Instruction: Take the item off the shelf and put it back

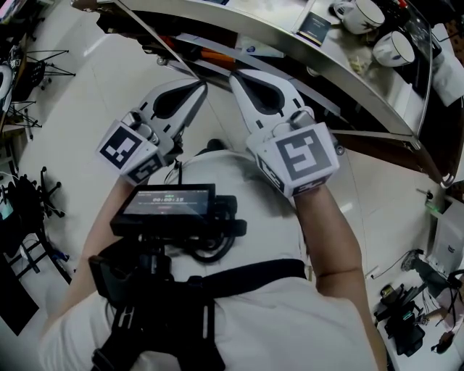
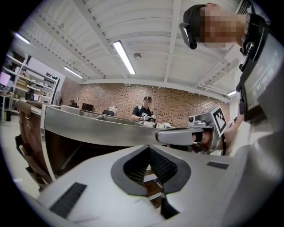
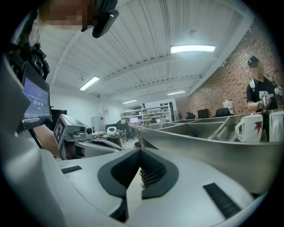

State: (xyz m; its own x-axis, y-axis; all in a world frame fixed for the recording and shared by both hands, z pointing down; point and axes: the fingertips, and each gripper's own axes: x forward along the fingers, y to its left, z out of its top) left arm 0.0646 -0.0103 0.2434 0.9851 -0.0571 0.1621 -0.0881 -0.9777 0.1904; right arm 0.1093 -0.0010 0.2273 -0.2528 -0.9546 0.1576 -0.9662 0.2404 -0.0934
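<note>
— Steel shelf (image 1: 341,80) curving across the top, brick wall far behind it. Where's the item?
— On the shelf's top level, toward its right end: a white mug (image 1: 394,48) upright, a second mug (image 1: 360,13) just beyond it, a dark card (image 1: 315,27) to their left. The task doesn't say which is meant; nothing is off the shelf.
— And the grippers?
— Both seem short of the shelf's near edge, well apart from the mugs. The left gripper (image 1: 201,88) has its jaws pressed together with nothing between them. The right gripper (image 1: 235,78) is the same, jaws together and empty, with a mug showing off to its right over the shelf's rim.
— Why hold them like that?
— My reading: a neutral pose. Tips side by side, aimed at the shelf, held near the chest above the small screen (image 1: 168,199). Jaws together suit waiting, not reaching; they'd have to part before closing round a mug.
— So the pick hasn't begun, or it's over?
— Can't tell from this. Either fits mugs on the shelf and empty jaws.
</note>
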